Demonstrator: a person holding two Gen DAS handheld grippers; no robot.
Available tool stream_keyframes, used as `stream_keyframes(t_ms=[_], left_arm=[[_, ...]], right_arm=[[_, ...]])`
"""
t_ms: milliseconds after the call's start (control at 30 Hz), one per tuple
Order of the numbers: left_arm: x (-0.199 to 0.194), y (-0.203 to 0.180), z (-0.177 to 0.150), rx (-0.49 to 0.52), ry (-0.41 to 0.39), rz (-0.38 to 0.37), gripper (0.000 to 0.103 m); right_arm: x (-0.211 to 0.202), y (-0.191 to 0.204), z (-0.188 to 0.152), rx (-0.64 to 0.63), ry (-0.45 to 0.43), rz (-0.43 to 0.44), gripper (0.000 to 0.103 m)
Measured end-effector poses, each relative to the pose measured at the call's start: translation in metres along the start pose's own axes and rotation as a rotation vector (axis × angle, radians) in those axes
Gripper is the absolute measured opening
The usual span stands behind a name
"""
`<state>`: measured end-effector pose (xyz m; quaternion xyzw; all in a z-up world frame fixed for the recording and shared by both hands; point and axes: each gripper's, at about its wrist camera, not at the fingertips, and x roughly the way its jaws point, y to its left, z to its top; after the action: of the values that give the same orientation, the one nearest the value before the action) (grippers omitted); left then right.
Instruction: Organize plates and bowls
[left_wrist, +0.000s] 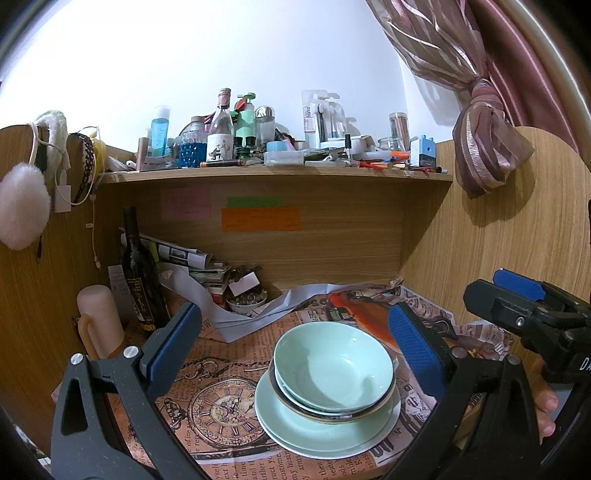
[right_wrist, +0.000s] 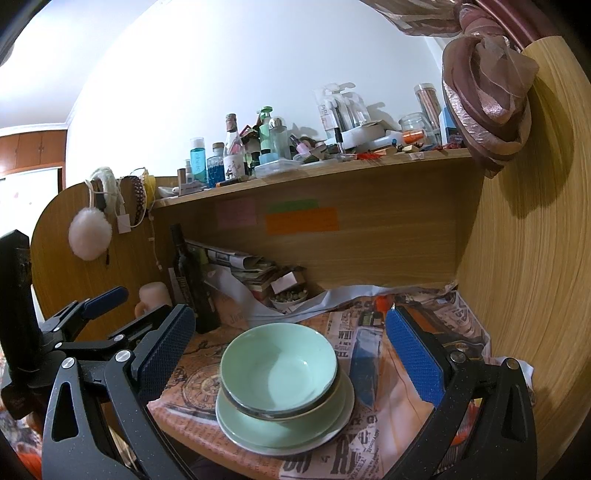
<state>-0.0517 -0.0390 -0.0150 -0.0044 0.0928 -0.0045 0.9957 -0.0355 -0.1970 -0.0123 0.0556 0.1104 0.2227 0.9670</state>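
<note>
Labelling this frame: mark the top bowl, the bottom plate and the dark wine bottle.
top bowl (left_wrist: 332, 369), left wrist view, on its inner floor.
bottom plate (left_wrist: 295, 424), left wrist view, on its bare left rim.
dark wine bottle (right_wrist: 190, 280), right wrist view, on its body.

Left tool (left_wrist: 293, 338): speckled black frame, blue textured pads, silver screws.
Right tool (right_wrist: 291, 349): same build.
Skin: bare fingertips (left_wrist: 546, 400) at 4 o'clock.
</note>
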Motion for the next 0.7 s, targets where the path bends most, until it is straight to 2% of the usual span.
stream_keyframes(t_ms=[700], left_arm=[[-0.0004, 0.001, 0.0, 0.0, 0.0, -0.001, 0.103]], right_arm=[[-0.0018, 0.0049, 0.0005, 0.001, -0.002, 0.0, 0.103]])
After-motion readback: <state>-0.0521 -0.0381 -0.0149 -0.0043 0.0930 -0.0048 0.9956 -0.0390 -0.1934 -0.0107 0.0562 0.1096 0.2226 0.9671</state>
